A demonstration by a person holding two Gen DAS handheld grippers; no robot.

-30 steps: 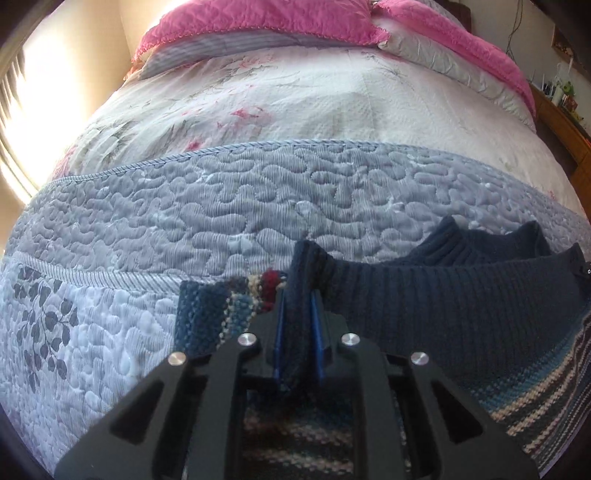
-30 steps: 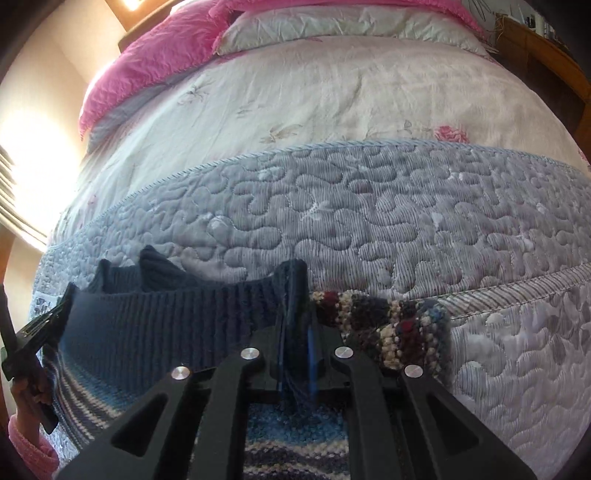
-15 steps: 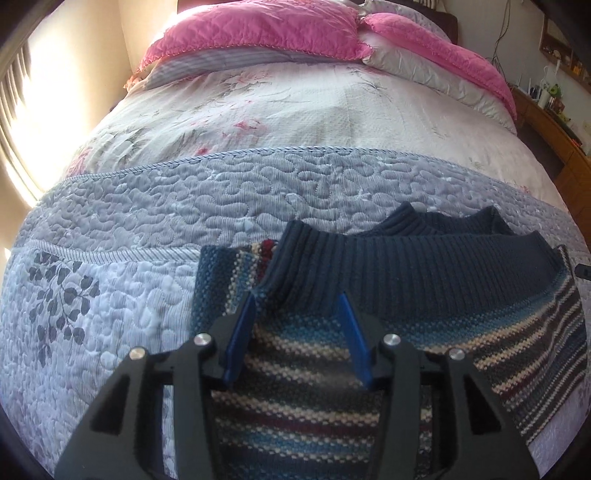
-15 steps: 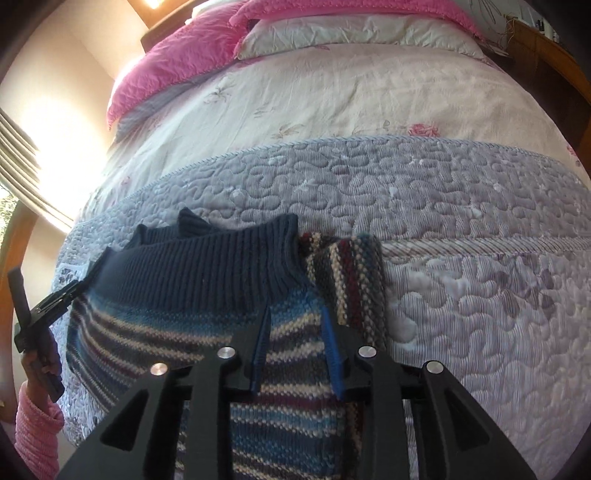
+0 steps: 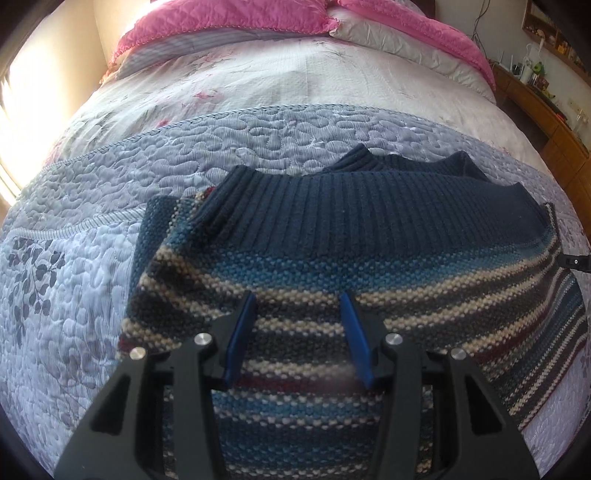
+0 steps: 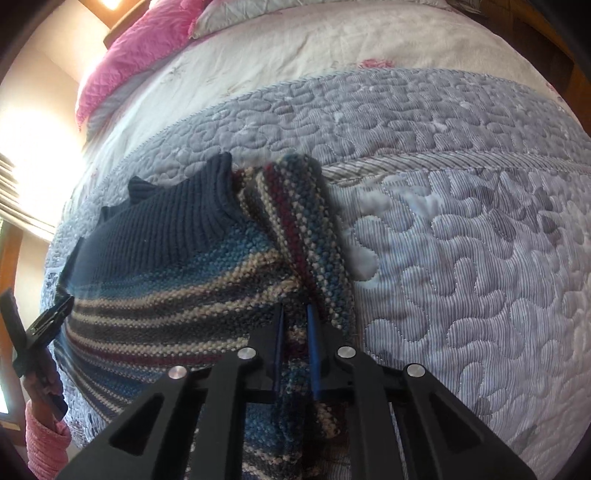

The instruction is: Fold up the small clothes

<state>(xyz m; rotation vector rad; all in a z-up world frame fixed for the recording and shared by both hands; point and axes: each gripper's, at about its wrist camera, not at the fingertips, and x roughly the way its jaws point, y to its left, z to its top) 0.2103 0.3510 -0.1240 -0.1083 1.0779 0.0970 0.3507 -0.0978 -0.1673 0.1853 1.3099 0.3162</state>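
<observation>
Left gripper (image 5: 297, 306) jaws apart, over striped sweater (image 5: 332, 280), holding nothing. Right gripper (image 6: 294, 314) clamped on a bunched fold of sweater (image 6: 177, 273) at its right side. Sweater lies flat on quilt (image 5: 258, 136) near bed's foot edge, navy ribbed band facing pink pillows (image 5: 229, 18) beyond.

Hand-held gripper (image 5: 297, 314) (spread wide) over sweater (image 5: 369, 258).

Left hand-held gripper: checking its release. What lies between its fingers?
Only flat striped sweater under the open left hand-held gripper, nothing pinched; left wrist view.
</observation>
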